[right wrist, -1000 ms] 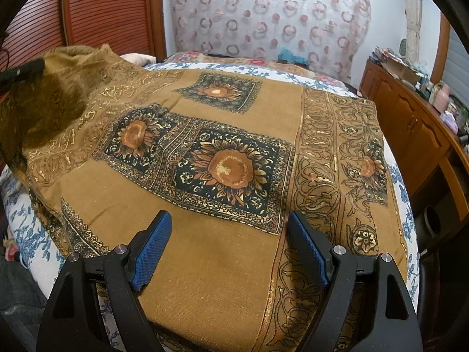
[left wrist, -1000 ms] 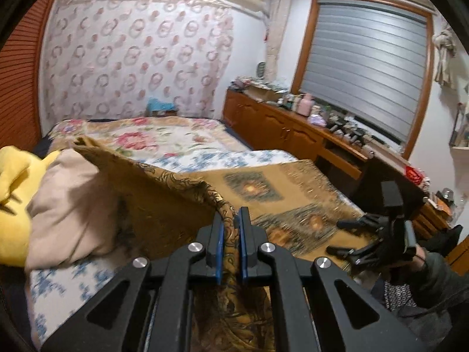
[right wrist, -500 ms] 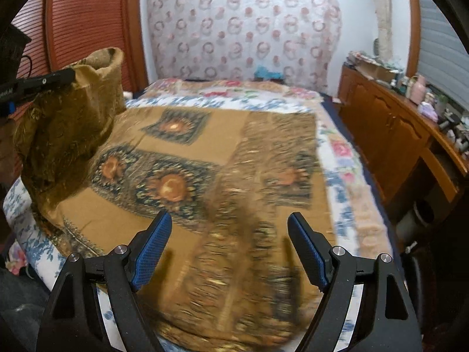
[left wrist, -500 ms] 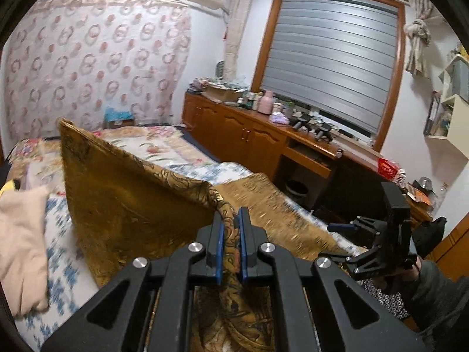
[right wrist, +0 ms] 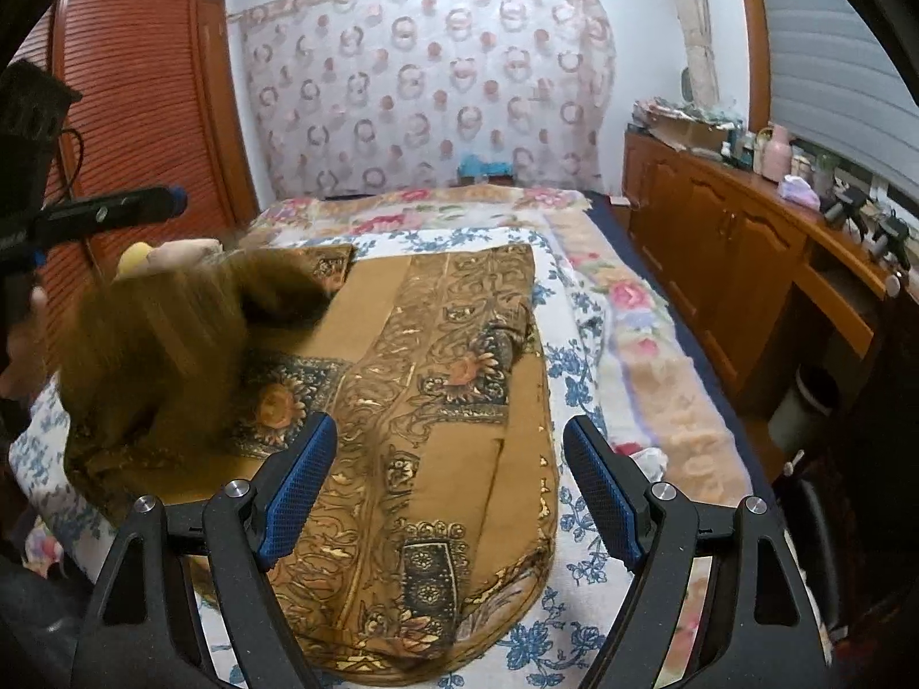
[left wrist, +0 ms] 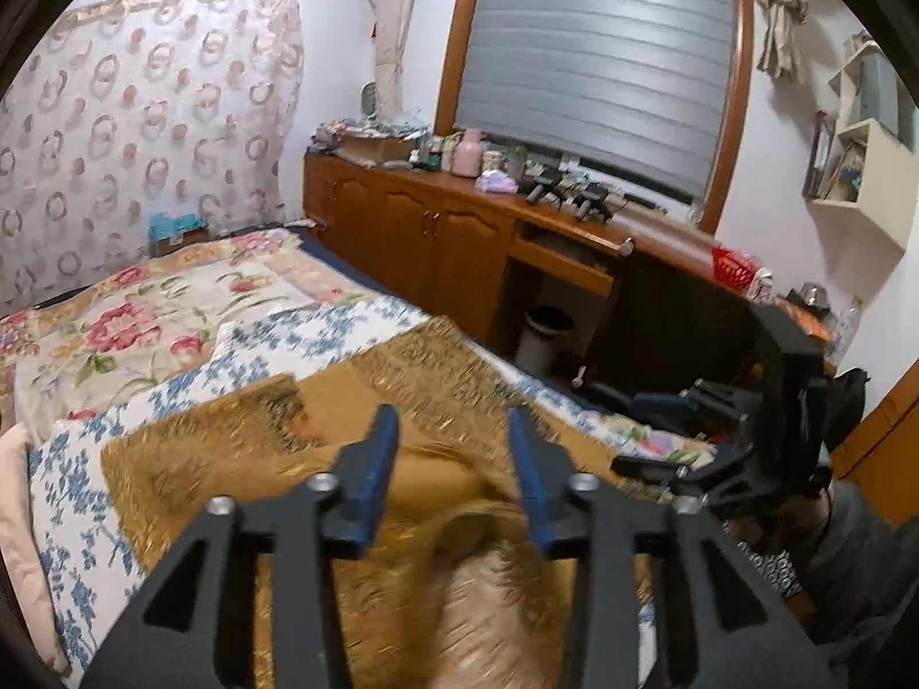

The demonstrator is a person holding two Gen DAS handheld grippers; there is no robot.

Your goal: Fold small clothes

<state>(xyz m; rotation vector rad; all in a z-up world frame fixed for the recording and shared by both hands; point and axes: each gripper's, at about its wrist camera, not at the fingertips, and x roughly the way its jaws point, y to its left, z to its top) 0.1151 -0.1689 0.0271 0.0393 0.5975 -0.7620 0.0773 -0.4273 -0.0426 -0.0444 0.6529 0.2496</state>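
Note:
A brown patterned cloth point(right wrist: 459, 379) with sunflower squares lies on the bed, its right side folded over. Its left part point(right wrist: 155, 344) is blurred in mid-air, dropping onto the rest. In the left wrist view the cloth point(left wrist: 436, 517) lies below my left gripper point(left wrist: 454, 476), which is open and empty. My right gripper point(right wrist: 451, 488) is open and empty above the cloth's near end. It also shows in the left wrist view point(left wrist: 678, 430) at the right. The left gripper point(right wrist: 172, 201) also shows at the left of the right wrist view.
The bed has a blue-flowered sheet point(right wrist: 574, 344) and a rose quilt point(left wrist: 172, 298) behind. Pink and yellow clothes point(right wrist: 166, 255) lie at the bed's left. A wooden cabinet point(right wrist: 718, 241) with clutter runs along the right, with a bin point(left wrist: 543, 333) beneath the desk.
My left gripper swung the cloth's corner rightwards over the bed, then opened and let it go. The cloth is falling. My right gripper stayed open and pulled back a little.

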